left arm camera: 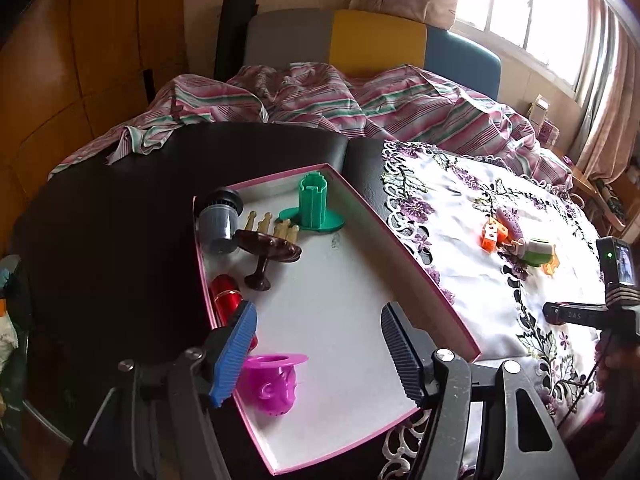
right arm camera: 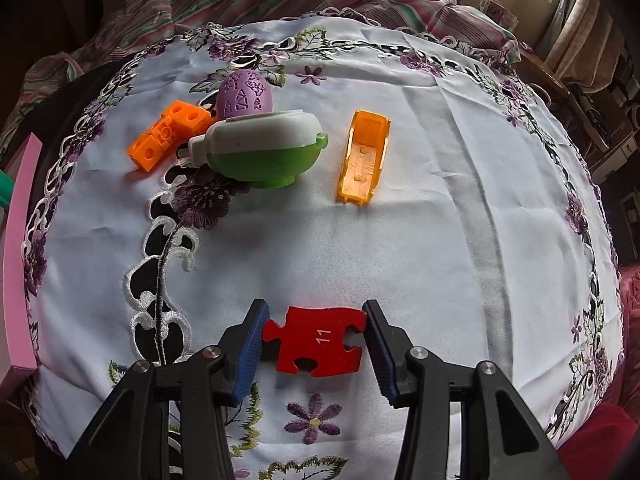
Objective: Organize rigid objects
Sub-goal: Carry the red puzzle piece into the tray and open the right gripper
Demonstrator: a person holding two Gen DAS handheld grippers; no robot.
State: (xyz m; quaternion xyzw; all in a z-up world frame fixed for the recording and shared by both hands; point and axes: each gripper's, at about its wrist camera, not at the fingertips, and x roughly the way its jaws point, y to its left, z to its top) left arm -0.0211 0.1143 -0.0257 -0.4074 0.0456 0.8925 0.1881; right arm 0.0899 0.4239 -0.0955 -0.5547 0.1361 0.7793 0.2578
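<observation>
My left gripper (left arm camera: 316,340) is open and empty above a pink-edged white box (left arm camera: 344,296). The box holds a magenta cup (left arm camera: 272,384), a red cylinder (left arm camera: 226,296), a brown stand (left arm camera: 264,252), a grey cup (left arm camera: 218,220), a green holder (left arm camera: 314,208) and several tan pegs (left arm camera: 272,224). My right gripper (right arm camera: 316,336) is shut on a red puzzle piece (right arm camera: 316,340) marked 11, over the embroidered white cloth (right arm camera: 320,240). On the cloth lie an orange block chain (right arm camera: 166,136), a purple egg (right arm camera: 245,94), a white and green bowl-shaped toy (right arm camera: 262,148) and an orange shell (right arm camera: 364,156).
The box sits on a black surface (left arm camera: 120,240) left of the cloth. A striped bedsheet (left arm camera: 320,96) lies behind. The right gripper's body and camera (left arm camera: 612,280) show at the right edge of the left wrist view. The box's pink edge (right arm camera: 18,256) shows at far left.
</observation>
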